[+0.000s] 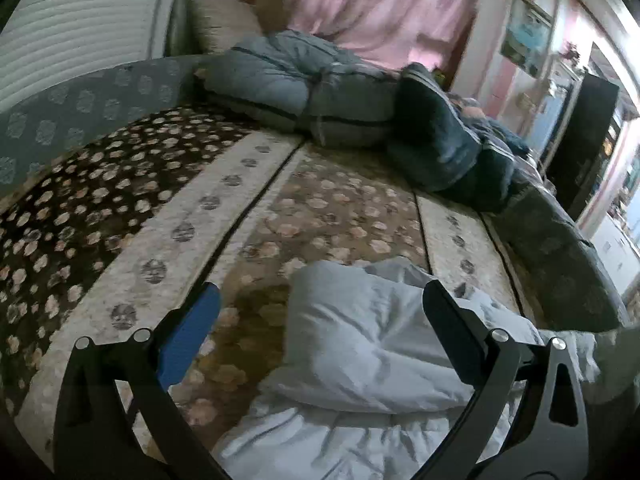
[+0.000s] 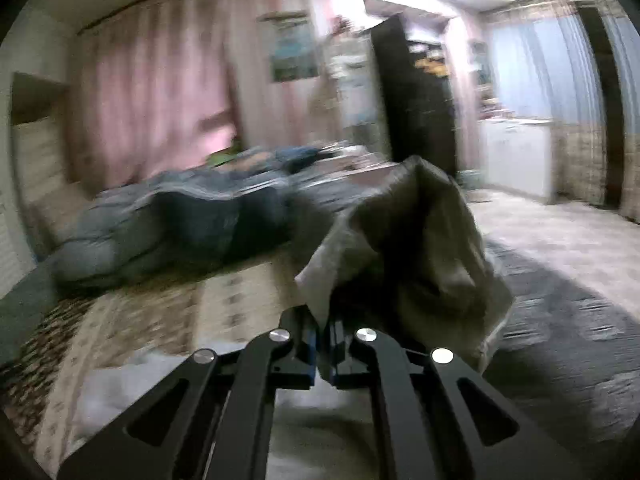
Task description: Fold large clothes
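Note:
A pale white-grey garment [image 1: 360,356] lies crumpled on the patterned bed cover [image 1: 168,216], near the front right. My left gripper [image 1: 320,312] is open above it, blue-padded left finger [image 1: 188,336] over the cover, right finger [image 1: 456,336] over the cloth. My right gripper [image 2: 323,340] is shut on a part of the garment [image 2: 404,248], which stands up bunched in front of the fingers, lifted off the bed. The right wrist view is blurred by motion.
Folded blue-grey quilts [image 1: 304,92] and a dark blanket [image 1: 448,140] lie along the far side of the bed. A pink curtain [image 1: 380,4] hangs behind. A dark cabinet [image 2: 416,100], a white cupboard [image 2: 516,156] and a carpeted floor [image 2: 560,280] lie to the right.

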Available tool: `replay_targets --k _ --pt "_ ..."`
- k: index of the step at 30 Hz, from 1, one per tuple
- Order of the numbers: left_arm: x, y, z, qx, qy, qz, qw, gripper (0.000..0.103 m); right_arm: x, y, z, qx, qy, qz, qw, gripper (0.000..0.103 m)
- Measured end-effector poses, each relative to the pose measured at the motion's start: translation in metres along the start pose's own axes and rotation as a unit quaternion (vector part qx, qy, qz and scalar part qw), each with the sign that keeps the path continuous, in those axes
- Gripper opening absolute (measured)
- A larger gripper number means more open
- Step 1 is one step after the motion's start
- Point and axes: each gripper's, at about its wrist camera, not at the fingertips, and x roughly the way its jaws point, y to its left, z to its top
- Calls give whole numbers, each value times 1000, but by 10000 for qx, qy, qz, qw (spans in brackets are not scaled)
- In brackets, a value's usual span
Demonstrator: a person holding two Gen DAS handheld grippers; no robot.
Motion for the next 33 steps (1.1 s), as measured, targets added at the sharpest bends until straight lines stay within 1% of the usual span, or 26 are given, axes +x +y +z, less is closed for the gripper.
replay_targets --k 1,3,6,7,8,10,11,12,13,14,15,16,17,20,22,23,25,26,27,28,29,30,31,32,33 --pt "1 -4 -1 45 20 -37 10000 100 7 17 -3 -149 55 116 9998 4" --pt "5 -11 -4 155 58 -70 9998 100 22 68 -14 -637 184 487 9966 4" --pt "12 -14 -5 219 131 -52 9997 100 41 133 -32 -1422 346 962 9846 4" --pt "14 -12 -4 195 156 -21 9997 100 44 147 -38 -1638 388 1036 9803 5" --pt "15 -9 -4 159 164 10 9997 100 47 167 -45 -1963 454 1103 9733 5" --pt "16 -2 -1 66 169 73 9998 100 48 195 -61 -2449 553 1100 9617 6" --pt "16 1 0 34 153 123 9998 100 50 213 -72 -2798 601 1067 9522 7" --pt "15 4 1 6 139 193 9997 100 48 218 -79 -2942 627 1067 9477 9" --pt "15 6 1 -14 135 224 9997 100 46 226 -84 -3075 660 1107 9428 14" --pt "15 7 1 -55 137 266 9995 100 35 231 -88 -3138 661 1270 9386 23" --pt "15 7 1 -94 149 287 9994 100 27 235 -87 -3104 557 1425 9382 66" --pt "14 8 0 -125 159 290 9994 100 13 238 -85 -3026 280 1534 9403 98" --pt "14 8 0 -155 173 283 9993 100 -3 240 -82 -3021 39 1582 9400 100" --pt "11 2 -1 -164 158 297 9993 100 -35 249 -76 -3205 -471 1630 9319 100" --pt "8 -6 -3 -119 155 279 9994 100 -54 245 -70 -3222 -814 1600 9295 101" --pt "6 -10 -5 -93 176 234 9995 100 -56 242 -66 -3215 -889 1515 9305 101" --pt "4 -20 -11 -5 238 105 9997 100 -56 224 -55 -3076 -902 1283 9385 101" --pt "4 -27 -15 62 281 38 9996 100 -52 217 -50 -2993 -853 1187 9429 101" --pt "5 -36 -20 134 354 -38 9993 100 -46 200 -46 -2826 -747 998 9511 101" --pt "6 -44 -25 172 420 -108 9989 100 -40 189 -39 -2719 -661 888 9559 101" --pt "9 -53 -31 188 516 -206 9983 100 -31 167 -34 -2517 -512 698 9639 101" --pt "11 -60 -36 191 596 -287 9976 100 -24 151 -27 -2399 -430 582 9681 101" --pt "15 -74 -44 212 755 -444 9959 100 -14 124 -22 -2156 -266 352 9755 101" --pt "16 -85 -52 216 845 -534 9948 100 -8 105 -18 -1985 -166 213 9797 101" --pt "18 -93 -57 207 926 -619 9936 100 0 75 -12 -1652 -5 -13 9863 101"
